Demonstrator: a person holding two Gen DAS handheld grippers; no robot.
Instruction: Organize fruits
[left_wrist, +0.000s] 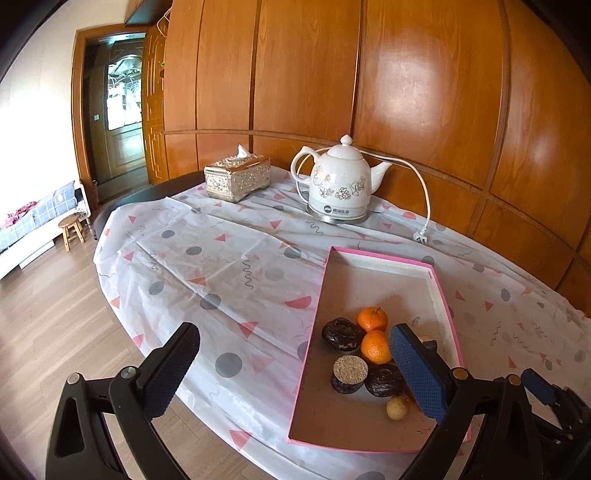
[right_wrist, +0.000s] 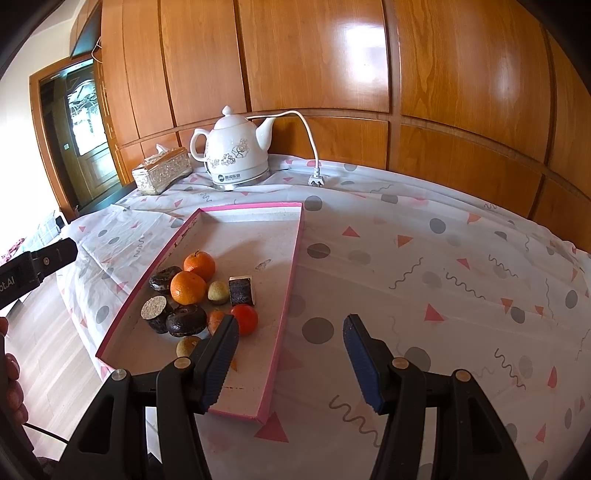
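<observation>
You held both claws, left claw (left_wrist: 291, 373) and right claw (right_wrist: 291, 360), apart and empty above the tray (right_wrist: 291, 266), fruit seemingly gathered; next, judge whether any piece needs moving.

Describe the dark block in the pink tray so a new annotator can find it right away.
Start at the pink-rimmed tray on the patterned tablecloth, in front of the white kettle. In the right wrist view, the fruit pile sits at its near end; on the pile's right edge, just above the red-orange fruit, lies the dark block. It alone is square-cornered, with a pale band along its top; everything around it is round.
</observation>
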